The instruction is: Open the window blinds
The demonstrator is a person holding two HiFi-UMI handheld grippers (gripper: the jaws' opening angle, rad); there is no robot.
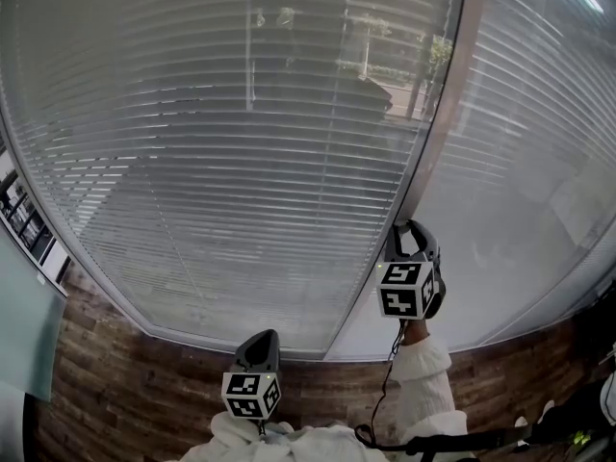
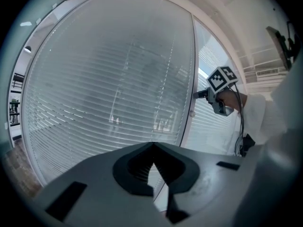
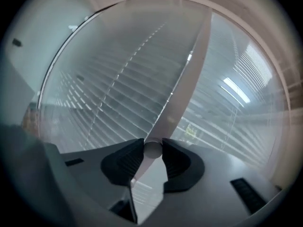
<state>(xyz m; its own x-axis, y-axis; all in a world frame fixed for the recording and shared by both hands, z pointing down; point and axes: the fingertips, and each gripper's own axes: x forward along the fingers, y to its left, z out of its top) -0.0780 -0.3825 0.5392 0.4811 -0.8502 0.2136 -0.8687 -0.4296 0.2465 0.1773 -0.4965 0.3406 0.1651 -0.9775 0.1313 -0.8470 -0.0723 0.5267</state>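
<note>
Slatted blinds (image 1: 241,142) fill the big left pane, and through their gaps I see the street outside. A second blind (image 1: 520,162) covers the right pane. A pale upright frame post (image 1: 438,133) divides them. In the head view my right gripper (image 1: 409,227) is pressed up to that post. In the right gripper view its jaws (image 3: 152,151) are shut on a small round grey knob (image 3: 152,147) on the post (image 3: 189,74). My left gripper (image 1: 262,337) hangs low and back from the window, its jaws (image 2: 152,148) shut on nothing. The left gripper view also shows the right gripper (image 2: 208,94) at the post.
Dark wood flooring (image 1: 125,383) runs under the window sill. A greenish glass panel (image 1: 24,325) stands at the far left. A black cable (image 1: 390,393) hangs from the right gripper past a white sleeve (image 1: 423,373). Another small round fitting (image 2: 192,113) sits lower on the post.
</note>
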